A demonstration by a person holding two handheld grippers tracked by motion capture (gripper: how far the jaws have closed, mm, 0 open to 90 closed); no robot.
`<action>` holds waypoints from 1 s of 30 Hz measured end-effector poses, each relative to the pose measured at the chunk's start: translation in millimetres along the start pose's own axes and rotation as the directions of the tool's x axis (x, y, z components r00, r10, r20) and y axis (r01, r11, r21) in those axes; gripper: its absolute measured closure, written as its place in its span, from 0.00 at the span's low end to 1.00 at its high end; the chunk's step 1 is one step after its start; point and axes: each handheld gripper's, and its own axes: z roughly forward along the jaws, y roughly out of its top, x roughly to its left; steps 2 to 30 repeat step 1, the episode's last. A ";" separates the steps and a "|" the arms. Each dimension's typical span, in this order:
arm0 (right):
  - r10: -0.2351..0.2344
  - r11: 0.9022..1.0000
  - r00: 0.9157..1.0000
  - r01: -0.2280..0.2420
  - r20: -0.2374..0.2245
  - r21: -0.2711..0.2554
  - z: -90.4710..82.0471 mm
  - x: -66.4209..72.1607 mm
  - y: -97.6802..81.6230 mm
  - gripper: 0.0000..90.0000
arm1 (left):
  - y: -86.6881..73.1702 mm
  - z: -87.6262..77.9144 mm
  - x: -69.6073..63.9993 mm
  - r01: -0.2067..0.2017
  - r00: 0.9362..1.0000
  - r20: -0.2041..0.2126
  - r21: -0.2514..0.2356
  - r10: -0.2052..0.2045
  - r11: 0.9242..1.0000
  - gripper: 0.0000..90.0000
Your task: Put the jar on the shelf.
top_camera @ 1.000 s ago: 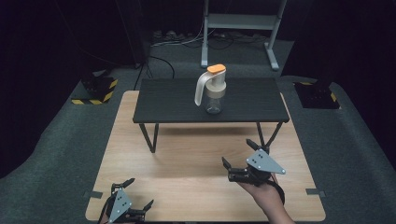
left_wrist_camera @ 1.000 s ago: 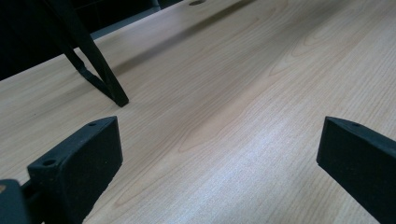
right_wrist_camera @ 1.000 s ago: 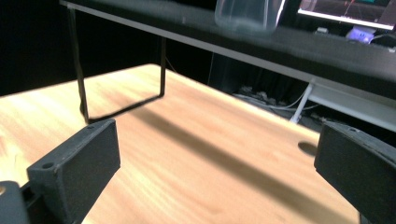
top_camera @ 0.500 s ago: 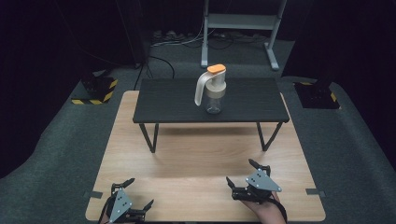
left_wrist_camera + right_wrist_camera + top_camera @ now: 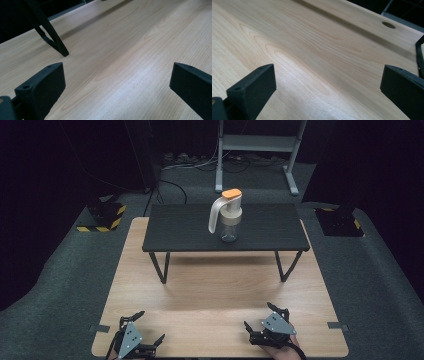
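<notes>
A clear jug (image 5: pixel 227 217) with a white handle and an orange lid stands upright on a low black stand (image 5: pixel 185 232) at the far side of the wooden table (image 5: pixel 210 290). My left gripper (image 5: pixel 146 326) rests open at the near left corner. In the left gripper view it (image 5: pixel 117 82) has its jaws wide apart over bare wood. My right gripper (image 5: pixel 263 318), held by a hand, sits open near the front right edge. Nothing lies between its jaws in the right gripper view (image 5: pixel 328 82). Both are far from the jug.
One leg of the stand (image 5: pixel 51 35) shows ahead of the left gripper. A round hole (image 5: pixel 388 24) in the tabletop and a black cable (image 5: pixel 419 57) lie beyond the right gripper. Grey carpet (image 5: pixel 65 285) surrounds the table; a metal frame (image 5: pixel 260 142) stands behind.
My right gripper has come back toward the near edge and down onto the table, still open. The left gripper and the jug have not moved.
</notes>
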 end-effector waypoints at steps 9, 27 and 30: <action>0.000 1.000 1.000 0.000 0.000 0.000 0.0 0.0 0.0 0.00 | 0.0 0.0 0.0 0.000 1.000 0.000 0.000 0.000 1.000 0.01; 0.000 1.000 1.000 0.000 0.000 0.000 0.0 0.0 0.0 0.00 | 0.0 0.0 0.0 0.000 1.000 0.000 0.000 0.000 1.000 0.01; 0.000 1.000 1.000 0.000 0.000 0.000 0.0 0.0 0.0 0.00 | 0.0 0.0 0.0 0.000 1.000 0.000 0.000 0.000 1.000 0.01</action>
